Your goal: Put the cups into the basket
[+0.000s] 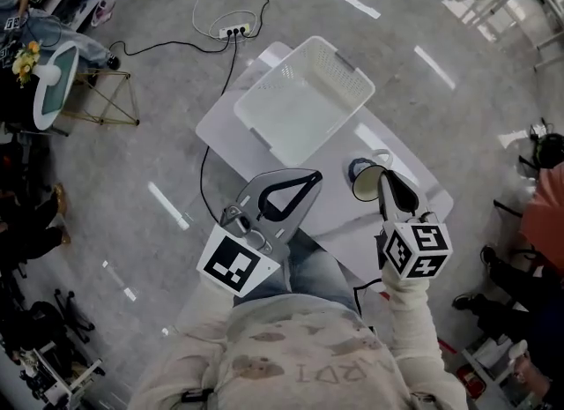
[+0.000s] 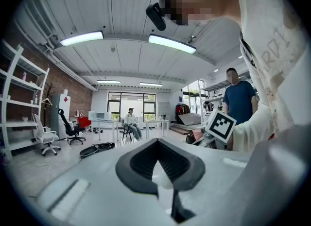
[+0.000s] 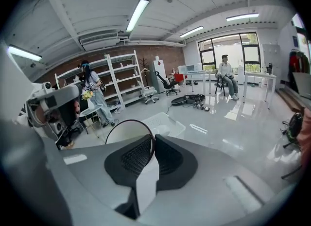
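A white plastic basket (image 1: 304,100) stands empty on the far part of the white table (image 1: 222,124). My right gripper (image 1: 386,181) is shut on the rim of a cream cup with a dark rim (image 1: 368,183), held tilted over the table's right side. In the right gripper view the cup (image 3: 127,135) sits just left of the gripper (image 3: 150,138), its wall pinched between the jaws, and the basket (image 3: 163,123) shows behind it. A dark blue round thing (image 1: 356,168) lies right beside the cup. My left gripper (image 1: 313,175) (image 2: 156,141) is shut with nothing in it, near the basket's front corner.
A power strip (image 1: 234,31) and a black cable (image 1: 204,179) lie on the floor beyond and left of the table. A small side table with flowers (image 1: 48,82) stands far left. People stand at the right edge (image 1: 539,214).
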Motion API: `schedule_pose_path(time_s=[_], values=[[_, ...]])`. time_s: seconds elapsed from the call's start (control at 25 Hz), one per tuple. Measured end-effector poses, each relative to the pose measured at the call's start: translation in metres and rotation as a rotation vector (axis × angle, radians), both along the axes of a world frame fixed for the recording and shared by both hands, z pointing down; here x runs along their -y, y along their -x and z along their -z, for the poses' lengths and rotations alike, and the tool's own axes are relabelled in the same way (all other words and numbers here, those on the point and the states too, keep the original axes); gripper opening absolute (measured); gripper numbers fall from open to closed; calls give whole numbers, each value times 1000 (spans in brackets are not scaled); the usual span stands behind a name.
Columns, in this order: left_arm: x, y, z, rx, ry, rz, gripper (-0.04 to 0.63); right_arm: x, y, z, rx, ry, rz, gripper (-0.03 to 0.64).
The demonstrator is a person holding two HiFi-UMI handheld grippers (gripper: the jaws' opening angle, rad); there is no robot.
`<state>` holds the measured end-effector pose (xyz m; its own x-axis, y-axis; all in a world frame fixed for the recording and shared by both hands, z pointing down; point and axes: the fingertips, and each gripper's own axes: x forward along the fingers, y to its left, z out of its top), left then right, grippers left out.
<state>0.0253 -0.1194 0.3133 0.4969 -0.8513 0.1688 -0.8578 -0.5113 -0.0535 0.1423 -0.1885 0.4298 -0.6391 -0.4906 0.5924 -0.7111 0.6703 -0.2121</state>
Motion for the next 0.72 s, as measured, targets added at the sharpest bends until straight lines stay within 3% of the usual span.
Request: schedule_pose_path(time_s=[0.2, 0.36, 0.72], values=[[-2, 37, 18, -44, -40, 76, 0, -16, 37, 28, 46, -33, 35, 51], [0, 67, 29, -58, -58, 89, 0, -20, 71, 41, 56, -42, 42, 51], [20, 135, 25, -37, -42, -3, 0, -1, 147, 24, 10, -21, -4, 51]])
